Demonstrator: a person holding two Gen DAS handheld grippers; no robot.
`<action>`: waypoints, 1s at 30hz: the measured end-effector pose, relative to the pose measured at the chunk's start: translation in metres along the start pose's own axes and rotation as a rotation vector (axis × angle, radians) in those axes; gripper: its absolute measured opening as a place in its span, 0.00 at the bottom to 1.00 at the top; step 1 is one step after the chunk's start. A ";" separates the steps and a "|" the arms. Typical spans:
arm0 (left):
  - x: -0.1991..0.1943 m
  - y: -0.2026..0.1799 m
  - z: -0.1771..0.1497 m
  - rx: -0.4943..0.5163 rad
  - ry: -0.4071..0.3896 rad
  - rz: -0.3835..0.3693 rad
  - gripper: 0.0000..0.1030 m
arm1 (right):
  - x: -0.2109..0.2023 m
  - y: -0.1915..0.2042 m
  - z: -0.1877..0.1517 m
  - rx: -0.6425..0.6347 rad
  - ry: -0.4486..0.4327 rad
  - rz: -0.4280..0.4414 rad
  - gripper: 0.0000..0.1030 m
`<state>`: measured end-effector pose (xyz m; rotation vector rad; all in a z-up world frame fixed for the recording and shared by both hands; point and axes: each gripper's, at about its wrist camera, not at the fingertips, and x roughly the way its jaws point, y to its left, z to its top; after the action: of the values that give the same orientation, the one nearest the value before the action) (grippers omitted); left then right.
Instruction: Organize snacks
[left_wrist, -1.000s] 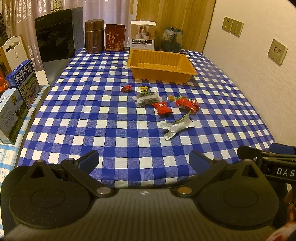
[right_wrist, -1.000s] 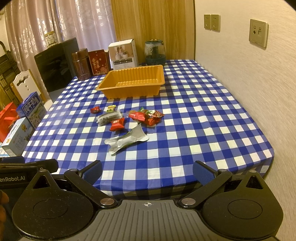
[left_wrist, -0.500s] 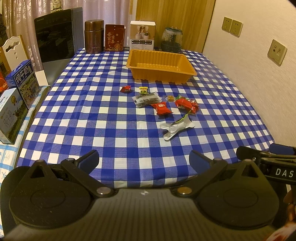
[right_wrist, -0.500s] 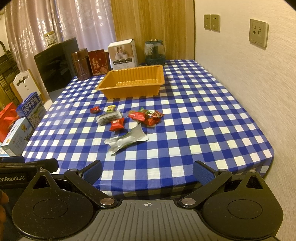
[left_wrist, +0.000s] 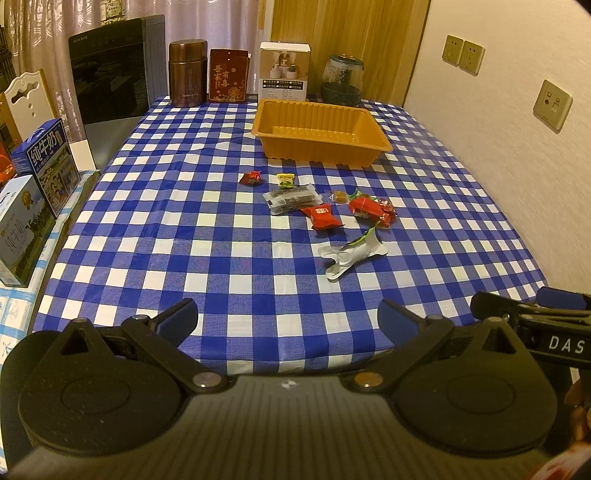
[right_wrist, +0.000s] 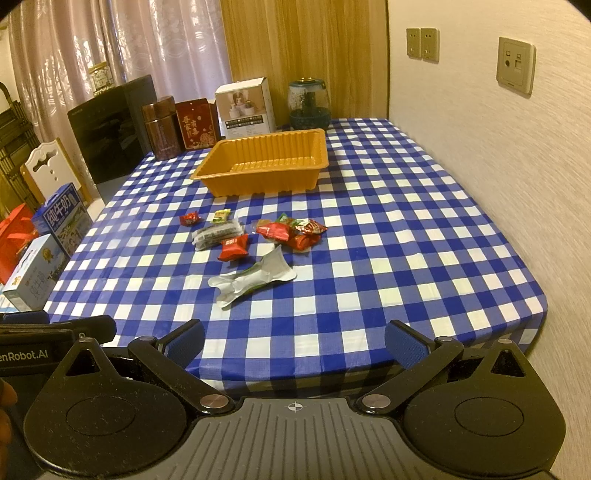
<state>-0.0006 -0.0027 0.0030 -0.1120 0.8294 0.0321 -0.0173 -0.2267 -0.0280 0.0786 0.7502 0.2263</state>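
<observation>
Left gripper (left_wrist: 286, 319) level, spread wide; right gripper (right_wrist: 294, 339) likewise, near table edge (right_wrist: 369, 363)

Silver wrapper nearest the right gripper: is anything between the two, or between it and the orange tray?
Nothing lies between the open right gripper and the silver wrapper, only bare checkered tablecloth. Between the wrapper and the empty orange tray, the red snack packets lie flat; lifting over them should clear them.
</observation>
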 end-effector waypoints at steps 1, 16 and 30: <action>0.000 0.000 0.000 0.000 0.000 0.000 1.00 | 0.000 0.000 0.000 0.000 -0.001 0.000 1.00; 0.025 0.010 0.016 -0.013 -0.002 -0.016 1.00 | 0.020 -0.010 0.007 0.059 -0.055 0.011 1.00; 0.108 0.043 0.054 -0.025 0.033 0.006 1.00 | 0.118 -0.006 0.023 0.235 0.003 0.117 0.84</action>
<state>0.1085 0.0443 -0.0444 -0.1343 0.8620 0.0460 0.0832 -0.2051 -0.0914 0.3457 0.7733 0.2489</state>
